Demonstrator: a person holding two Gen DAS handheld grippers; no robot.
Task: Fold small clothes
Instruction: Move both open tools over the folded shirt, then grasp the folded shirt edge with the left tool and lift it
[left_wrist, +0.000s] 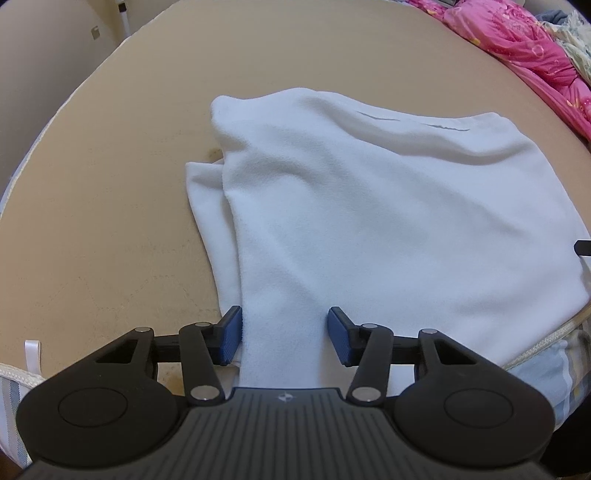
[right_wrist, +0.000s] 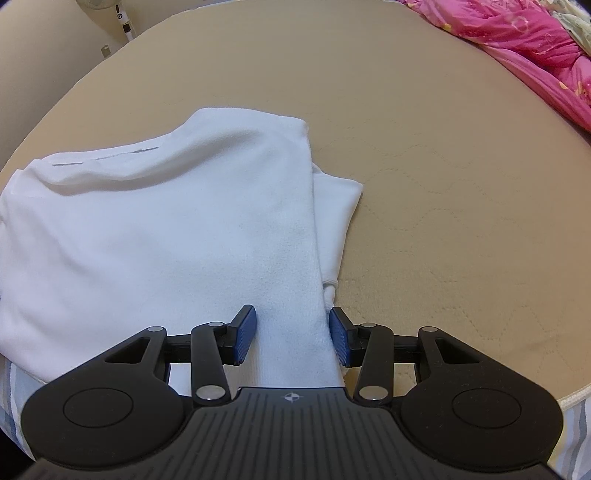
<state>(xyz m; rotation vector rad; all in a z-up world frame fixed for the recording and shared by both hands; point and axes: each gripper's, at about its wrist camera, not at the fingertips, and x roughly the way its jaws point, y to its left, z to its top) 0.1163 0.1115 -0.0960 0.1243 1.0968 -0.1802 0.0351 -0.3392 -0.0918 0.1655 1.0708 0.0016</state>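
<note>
Already half-folded: a white garment (left_wrist: 369, 221) lies on a tan mattress (left_wrist: 110, 221), both side parts turned in so it forms a tidy panel.
Mattress: bare and tan, it carries the garment near its front edge, with wide open surface beyond.
Garment: its near hem runs toward both cameras; the turned-in layers show as a second edge along the left side in the left wrist view and along the right side in the right wrist view.
Pink quilt (left_wrist: 535, 62): bunched at the far right of the mattress, well apart from the garment and, by the look of it, not in the way of a forward fold.
Left gripper (left_wrist: 284, 334): its jaws stand apart astride the near left part of the hem, cloth between the blue pads; whether the pads press on it I cannot tell.
Right gripper (right_wrist: 291, 334): its jaws likewise stand apart over the near right part of the hem, grip also unclear.
Progress: sides appear done; what seems left is pinching the hem and carrying it toward the collar end, then smoothing.
</note>
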